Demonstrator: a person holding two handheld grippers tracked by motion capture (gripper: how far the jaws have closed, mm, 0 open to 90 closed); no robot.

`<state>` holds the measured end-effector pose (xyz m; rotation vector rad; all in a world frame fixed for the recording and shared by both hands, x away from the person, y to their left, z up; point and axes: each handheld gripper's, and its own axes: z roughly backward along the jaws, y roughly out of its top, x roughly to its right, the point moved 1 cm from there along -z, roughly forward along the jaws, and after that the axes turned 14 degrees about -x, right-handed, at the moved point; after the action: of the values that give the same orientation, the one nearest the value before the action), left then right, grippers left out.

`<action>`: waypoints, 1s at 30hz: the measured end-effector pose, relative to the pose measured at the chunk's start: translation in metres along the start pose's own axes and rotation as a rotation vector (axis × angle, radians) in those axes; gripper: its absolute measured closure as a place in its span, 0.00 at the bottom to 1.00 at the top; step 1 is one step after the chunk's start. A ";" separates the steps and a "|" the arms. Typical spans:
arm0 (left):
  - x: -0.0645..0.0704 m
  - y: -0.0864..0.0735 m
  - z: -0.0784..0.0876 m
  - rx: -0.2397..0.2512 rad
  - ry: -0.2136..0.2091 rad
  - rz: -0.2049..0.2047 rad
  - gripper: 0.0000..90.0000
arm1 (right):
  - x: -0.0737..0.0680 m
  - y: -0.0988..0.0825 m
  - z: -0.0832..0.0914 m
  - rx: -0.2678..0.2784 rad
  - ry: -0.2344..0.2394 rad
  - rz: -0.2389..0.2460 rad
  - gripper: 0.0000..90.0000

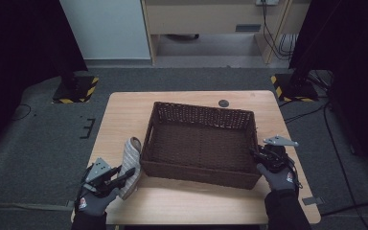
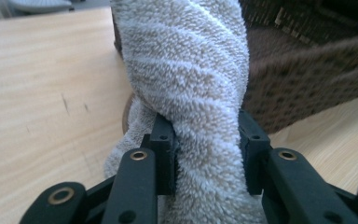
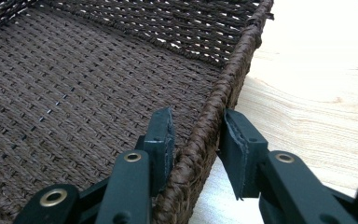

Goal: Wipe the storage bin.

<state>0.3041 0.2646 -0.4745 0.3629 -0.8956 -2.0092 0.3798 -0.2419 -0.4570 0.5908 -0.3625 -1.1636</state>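
Observation:
A rolled beige towel (image 1: 130, 158) lies on the wooden table (image 1: 196, 206), just left of a brown wicker basket (image 1: 199, 172). My left gripper (image 1: 127, 175) is shut on the towel's near end. In the left gripper view the terry cloth (image 2: 191, 84) bulges between both pads of the left gripper (image 2: 205, 140), with the basket's wall (image 2: 307, 79) right behind it. My right gripper (image 1: 258, 155) straddles the basket's right wall near the front corner. In the right gripper view one jaw of the right gripper (image 3: 198, 135) is inside and one outside, and both pads press the braided rim (image 3: 233, 79). Nothing lies inside the basket.
A small dark round cap (image 1: 224, 103) sits in the tabletop behind the basket. Bare wood runs along the front edge between my two hands. Two stand bases with yellow-black stripes (image 1: 76, 88) (image 1: 294, 86) rest on the grey floor beyond the table.

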 end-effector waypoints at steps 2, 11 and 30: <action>0.001 -0.002 -0.007 -0.025 0.009 0.000 0.72 | 0.000 0.000 0.000 0.001 -0.001 -0.002 0.72; -0.007 -0.012 -0.027 -0.132 0.008 0.030 0.72 | 0.000 0.000 0.000 0.002 -0.002 0.000 0.72; -0.083 -0.021 -0.002 -0.094 0.213 0.248 0.70 | 0.001 0.000 0.000 0.005 0.005 -0.005 0.72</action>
<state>0.3399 0.3387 -0.4975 0.3852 -0.6752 -1.7410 0.3804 -0.2424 -0.4574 0.5987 -0.3600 -1.1666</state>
